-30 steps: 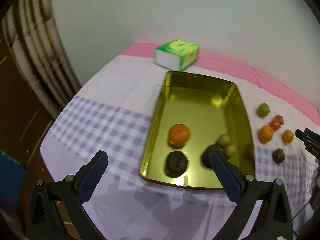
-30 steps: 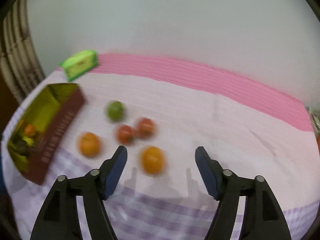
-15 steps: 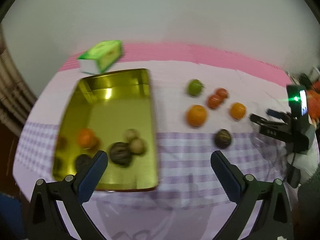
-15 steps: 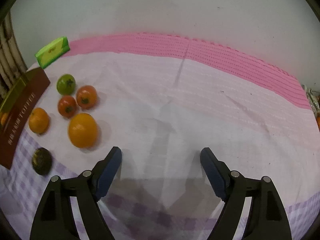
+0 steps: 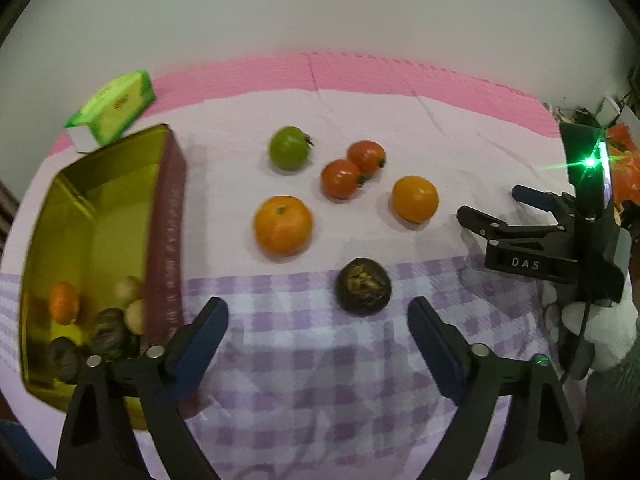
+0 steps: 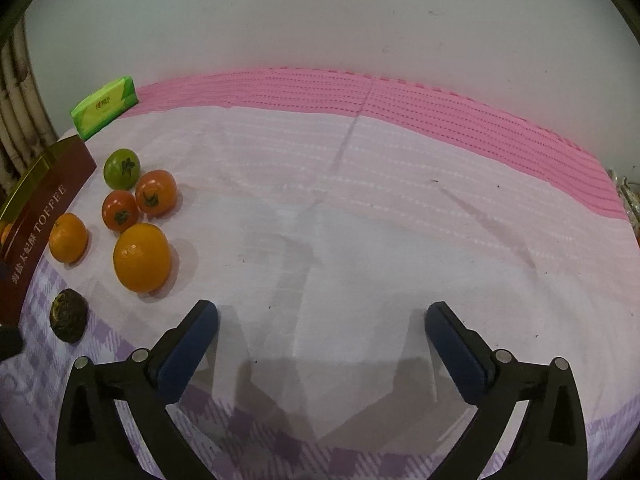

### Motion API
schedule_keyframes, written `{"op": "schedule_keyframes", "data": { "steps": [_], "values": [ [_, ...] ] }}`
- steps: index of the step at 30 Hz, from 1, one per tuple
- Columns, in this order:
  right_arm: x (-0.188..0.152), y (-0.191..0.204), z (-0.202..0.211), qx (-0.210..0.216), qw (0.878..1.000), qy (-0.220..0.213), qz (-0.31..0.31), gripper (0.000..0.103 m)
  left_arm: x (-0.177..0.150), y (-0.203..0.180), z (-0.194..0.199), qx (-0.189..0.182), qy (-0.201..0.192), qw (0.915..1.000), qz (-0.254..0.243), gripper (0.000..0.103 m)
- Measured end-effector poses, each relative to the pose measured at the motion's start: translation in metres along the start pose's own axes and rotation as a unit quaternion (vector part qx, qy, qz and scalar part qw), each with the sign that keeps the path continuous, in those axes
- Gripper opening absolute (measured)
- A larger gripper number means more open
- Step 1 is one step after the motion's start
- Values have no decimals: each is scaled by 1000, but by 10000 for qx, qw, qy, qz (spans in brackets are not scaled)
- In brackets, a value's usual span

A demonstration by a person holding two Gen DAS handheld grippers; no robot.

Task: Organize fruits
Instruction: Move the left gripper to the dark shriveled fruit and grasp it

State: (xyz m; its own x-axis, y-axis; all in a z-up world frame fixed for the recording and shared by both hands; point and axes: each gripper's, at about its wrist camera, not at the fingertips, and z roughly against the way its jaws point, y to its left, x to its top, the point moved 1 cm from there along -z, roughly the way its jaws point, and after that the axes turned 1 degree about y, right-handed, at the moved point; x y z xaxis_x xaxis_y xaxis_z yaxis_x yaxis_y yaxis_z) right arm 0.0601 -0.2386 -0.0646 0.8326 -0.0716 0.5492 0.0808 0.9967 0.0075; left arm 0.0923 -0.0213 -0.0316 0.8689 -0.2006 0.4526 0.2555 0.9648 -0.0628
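Already several fruits are lying in the gold tin (image 5: 120, 208); six are waiting outside, the dark wrinkled fruit (image 5: 363, 286) just ahead of the left gripper (image 5: 318, 322), whose empty jaws have been narrowing yet are standing apart, while the right gripper (image 6: 322, 326), its jaws just widened, is gaping over bare cloth.

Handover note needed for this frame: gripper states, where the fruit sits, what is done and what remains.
Left gripper: jaws have just been closing, empty, with the dark wrinkled fruit just ahead of them.
Right gripper: jaws have just been opening, empty, over bare cloth.
Gold tin: already holds an orange fruit, two pale ones and two dark ones.
On the cloth: green tomato, two red tomatoes, two oranges, the dark fruit.
Left to do: probably moving those six into the tin.
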Motion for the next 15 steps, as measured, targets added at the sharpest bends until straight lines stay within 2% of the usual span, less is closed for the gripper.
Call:
{"op": "schedule_keyframes", "data": {
  "steps": [2,10,15],
  "values": [
    [0,0,1,-4,10000,2,-4,103,4,-5,-10,-33,66,10000,1,83],
    [0,0,1,-7,10000,4,-7,103,10,-14,-35,-102,337,9994,11,62],
    [1,0,1,-8,10000,3,-9,103,11,-17,-39,-93,348,9994,0,52]
  ]
}}
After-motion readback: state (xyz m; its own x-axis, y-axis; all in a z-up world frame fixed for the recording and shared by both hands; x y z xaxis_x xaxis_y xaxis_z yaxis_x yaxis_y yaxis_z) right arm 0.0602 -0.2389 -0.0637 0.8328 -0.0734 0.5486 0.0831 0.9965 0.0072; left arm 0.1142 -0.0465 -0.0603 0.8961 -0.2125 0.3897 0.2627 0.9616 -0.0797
